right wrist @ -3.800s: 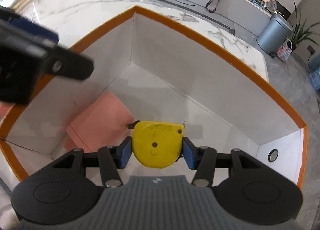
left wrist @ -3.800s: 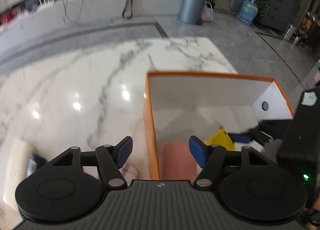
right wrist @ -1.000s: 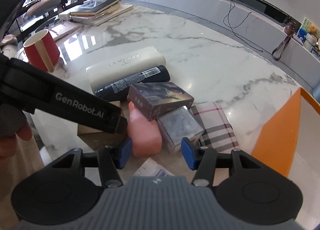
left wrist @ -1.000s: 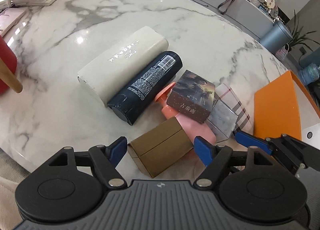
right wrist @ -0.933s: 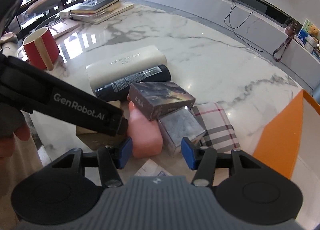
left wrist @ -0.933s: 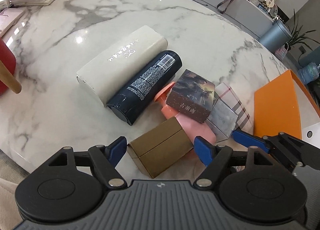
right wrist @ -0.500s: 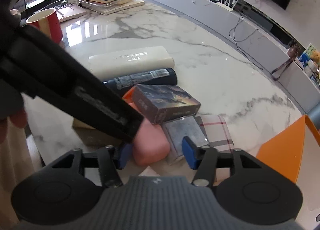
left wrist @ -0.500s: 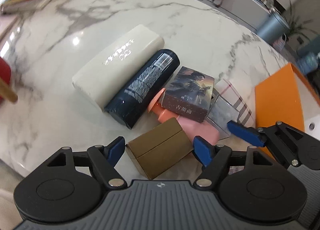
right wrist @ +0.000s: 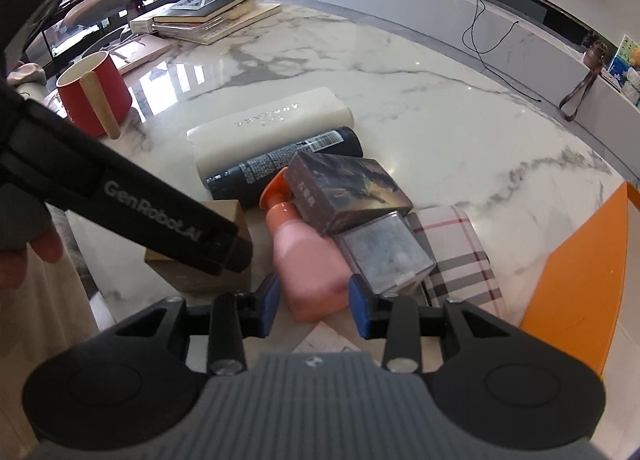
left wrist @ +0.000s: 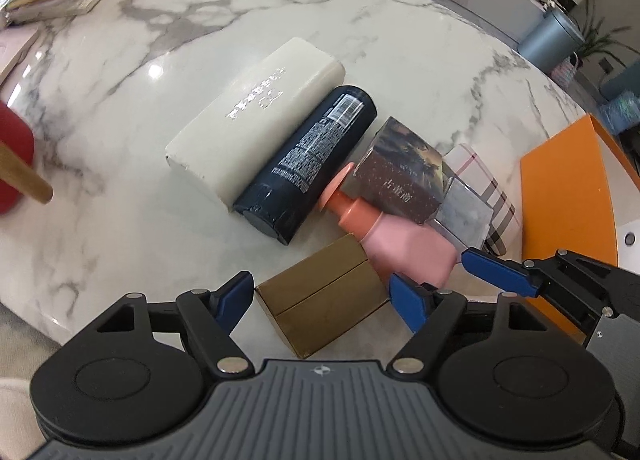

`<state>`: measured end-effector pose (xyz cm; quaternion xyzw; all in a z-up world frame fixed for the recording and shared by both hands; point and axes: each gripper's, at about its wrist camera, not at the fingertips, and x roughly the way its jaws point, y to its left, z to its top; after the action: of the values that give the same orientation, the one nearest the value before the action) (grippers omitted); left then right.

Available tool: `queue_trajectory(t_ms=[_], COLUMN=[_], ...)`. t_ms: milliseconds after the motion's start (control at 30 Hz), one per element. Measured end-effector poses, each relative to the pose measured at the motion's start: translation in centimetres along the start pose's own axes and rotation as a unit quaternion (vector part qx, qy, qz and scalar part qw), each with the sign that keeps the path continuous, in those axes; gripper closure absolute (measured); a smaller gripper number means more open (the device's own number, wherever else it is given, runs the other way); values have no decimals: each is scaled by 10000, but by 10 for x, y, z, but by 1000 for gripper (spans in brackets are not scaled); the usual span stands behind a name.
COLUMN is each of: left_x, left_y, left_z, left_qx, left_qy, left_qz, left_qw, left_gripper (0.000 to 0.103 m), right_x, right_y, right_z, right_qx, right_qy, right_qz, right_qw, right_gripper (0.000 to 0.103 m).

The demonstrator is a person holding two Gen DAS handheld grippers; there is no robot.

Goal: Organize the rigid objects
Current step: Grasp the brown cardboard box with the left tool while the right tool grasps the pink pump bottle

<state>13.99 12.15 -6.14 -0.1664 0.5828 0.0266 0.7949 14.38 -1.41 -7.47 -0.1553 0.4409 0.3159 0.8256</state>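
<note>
A pile of objects lies on the marble table: a cream case (left wrist: 256,116), a dark bottle (left wrist: 308,160), a pink pump bottle (left wrist: 404,244), a printed box (left wrist: 404,176), a clear box (left wrist: 464,212) and a brown cardboard box (left wrist: 324,296). My left gripper (left wrist: 320,296) is open with its fingers on either side of the brown box. My right gripper (right wrist: 314,310) is open around the base of the pink bottle (right wrist: 308,264). The orange bin (left wrist: 568,196) stands at the right.
A red mug (right wrist: 94,94) with a wooden handle stands at the left, with stacked books (right wrist: 208,12) behind it. A plaid cloth (right wrist: 456,252) lies under the clear box (right wrist: 384,252). A paper slip (right wrist: 328,340) lies near the table's front edge.
Both grippers left the orange bin, where the right one held a yellow tape measure, and came to the pile. In the last second both edged closer; the right jaws now flank the pink bottle.
</note>
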Motion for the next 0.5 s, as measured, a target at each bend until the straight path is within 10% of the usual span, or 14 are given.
queue_trajectory(t_ms=[500], left_x=[4], left_y=[5], left_z=[3], left_qx=[-247], left_qy=[140], left_qz=[-152], left_qw=[9995], left_gripper=[22], right_x=[18], right_y=[6], right_z=[5], right_qx=[-348], right_qy=[61], right_qz=[40], right_qw=[9994], right_gripper=[53])
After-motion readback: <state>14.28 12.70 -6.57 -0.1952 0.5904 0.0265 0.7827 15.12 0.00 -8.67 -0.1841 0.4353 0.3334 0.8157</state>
